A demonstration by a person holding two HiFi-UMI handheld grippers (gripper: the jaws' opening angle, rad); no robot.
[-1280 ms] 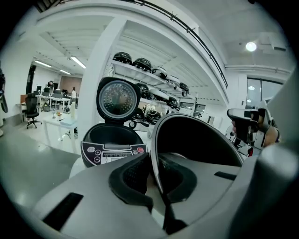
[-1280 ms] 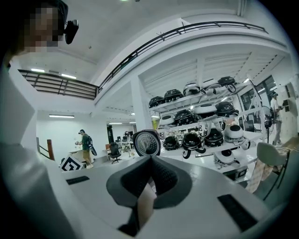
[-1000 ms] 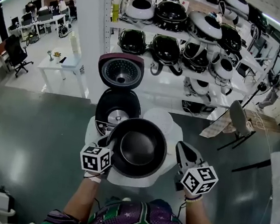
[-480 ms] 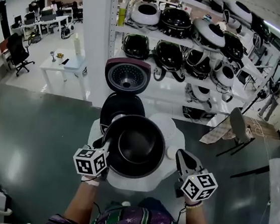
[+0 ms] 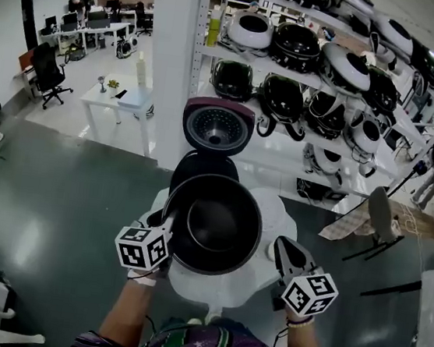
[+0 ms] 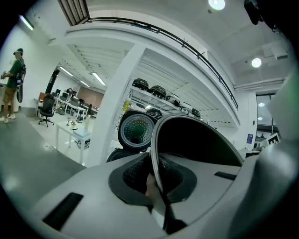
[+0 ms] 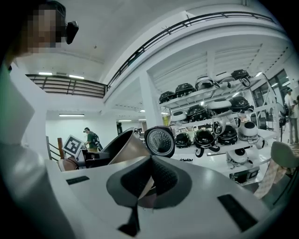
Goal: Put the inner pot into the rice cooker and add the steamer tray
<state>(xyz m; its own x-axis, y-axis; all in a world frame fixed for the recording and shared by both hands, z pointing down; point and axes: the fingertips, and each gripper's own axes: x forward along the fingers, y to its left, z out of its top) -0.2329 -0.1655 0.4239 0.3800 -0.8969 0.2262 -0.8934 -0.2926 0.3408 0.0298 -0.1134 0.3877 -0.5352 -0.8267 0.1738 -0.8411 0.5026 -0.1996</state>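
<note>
Pot: inner pot (image 5: 215, 223) is in the air and tilted, over the open rice cooker (image 5: 196, 163), hiding most of its cavity; lid (image 5: 217, 126) is up behind.
Change: since 1 s ago the pot was carried up & fwd; more of the cavity showed then.
L jaws: L gripper (image 5: 167, 227) is clenched on the pot rim.
R jaws: R gripper (image 5: 280, 247) is clenched on nothing, just right of the pot, apart from it.
Meaning: pot not seated yet. Next, prob. level it and lower it in.
Worktop: white worktop (image 5: 210, 290) is under the pot's near side.

Both forearms reach forward, the left tool (image 5: 165, 227) clamped on the pot (image 5: 215, 223) rim, the right tool (image 5: 281, 249) with jaws together.
</note>
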